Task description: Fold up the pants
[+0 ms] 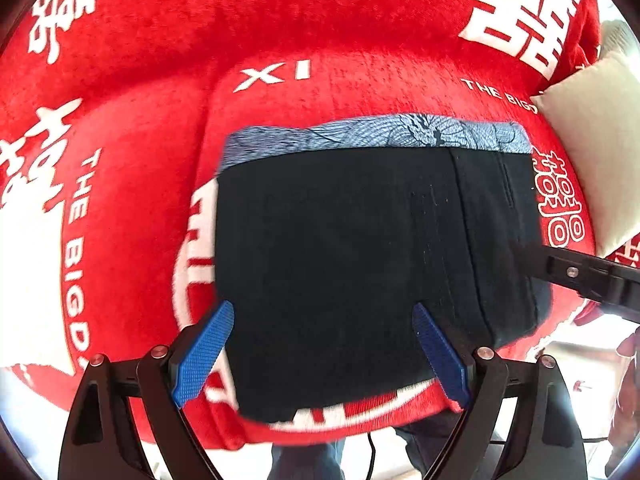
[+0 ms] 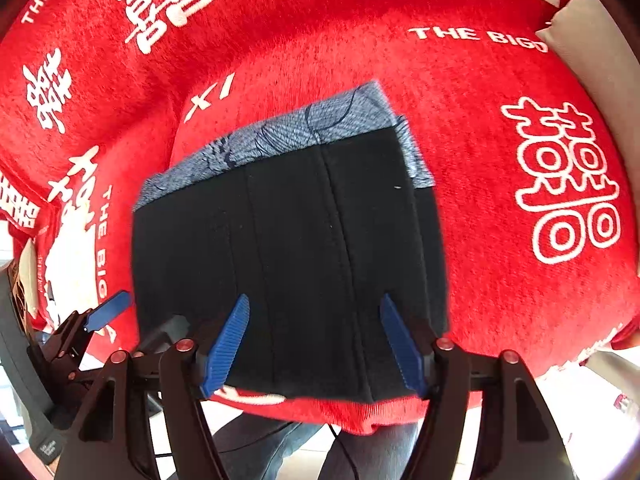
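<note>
Folded black fabric pants (image 1: 360,248) lie on a red blanket-covered surface (image 1: 140,92); left gripper (image 1: 324,354) and right gripper (image 2: 316,344) hover released above. Soft, limp cloth, best pinched at edges.

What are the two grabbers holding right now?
Nothing. The left hand-held gripper and right hand-held gripper both stand open above the folded black pants, which lie on the red blanket.
</note>
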### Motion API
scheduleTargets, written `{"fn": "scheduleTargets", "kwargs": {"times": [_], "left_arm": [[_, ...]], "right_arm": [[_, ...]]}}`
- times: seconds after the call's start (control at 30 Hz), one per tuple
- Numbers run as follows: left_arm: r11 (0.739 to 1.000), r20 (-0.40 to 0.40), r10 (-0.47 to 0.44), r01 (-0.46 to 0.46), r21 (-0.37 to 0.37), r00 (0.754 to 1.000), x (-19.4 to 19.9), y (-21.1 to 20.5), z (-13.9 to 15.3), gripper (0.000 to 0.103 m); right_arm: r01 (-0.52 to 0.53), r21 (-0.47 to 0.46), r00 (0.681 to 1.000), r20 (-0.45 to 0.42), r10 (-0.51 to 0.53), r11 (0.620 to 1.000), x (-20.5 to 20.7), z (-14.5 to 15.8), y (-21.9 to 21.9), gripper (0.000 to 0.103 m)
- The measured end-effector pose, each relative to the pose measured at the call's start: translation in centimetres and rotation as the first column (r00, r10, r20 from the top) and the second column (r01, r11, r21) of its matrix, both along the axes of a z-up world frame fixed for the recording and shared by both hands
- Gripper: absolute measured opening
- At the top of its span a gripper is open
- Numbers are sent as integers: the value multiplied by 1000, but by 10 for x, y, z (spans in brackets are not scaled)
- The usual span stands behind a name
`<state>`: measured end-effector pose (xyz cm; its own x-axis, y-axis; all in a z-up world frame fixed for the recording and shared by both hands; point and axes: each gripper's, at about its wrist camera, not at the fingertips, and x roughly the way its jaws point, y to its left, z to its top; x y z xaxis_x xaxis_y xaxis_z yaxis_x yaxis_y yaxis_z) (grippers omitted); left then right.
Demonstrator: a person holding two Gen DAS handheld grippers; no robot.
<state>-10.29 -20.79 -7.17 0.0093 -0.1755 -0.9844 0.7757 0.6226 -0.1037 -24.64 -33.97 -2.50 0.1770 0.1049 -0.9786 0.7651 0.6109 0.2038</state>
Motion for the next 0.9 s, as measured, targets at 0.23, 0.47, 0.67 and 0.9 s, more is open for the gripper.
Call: {"fn": "scheduleTargets", "kwargs": {"times": [0.23, 0.47, 0.67, 0.9], "left_arm": [[1000, 44, 19, -19, 10, 999, 3, 20, 40, 103], [1000, 46, 17, -17, 13, 999, -3, 35, 70, 103], [1000, 85, -2, 1, 8, 996, -12, 37, 92, 103], [999, 139, -17, 12, 39, 990, -17, 38, 108, 103]], "right_arm": [[5, 0, 1000, -19, -5, 1000, -13, 33, 17, 98], [-27, -92, 998, -53, 22, 995, -15, 66, 47, 103], [-41, -161, 991, -134, 19, 986, -13, 91, 63, 103], [-52, -179, 986, -164, 22, 982, -13, 105, 64, 103]]}}
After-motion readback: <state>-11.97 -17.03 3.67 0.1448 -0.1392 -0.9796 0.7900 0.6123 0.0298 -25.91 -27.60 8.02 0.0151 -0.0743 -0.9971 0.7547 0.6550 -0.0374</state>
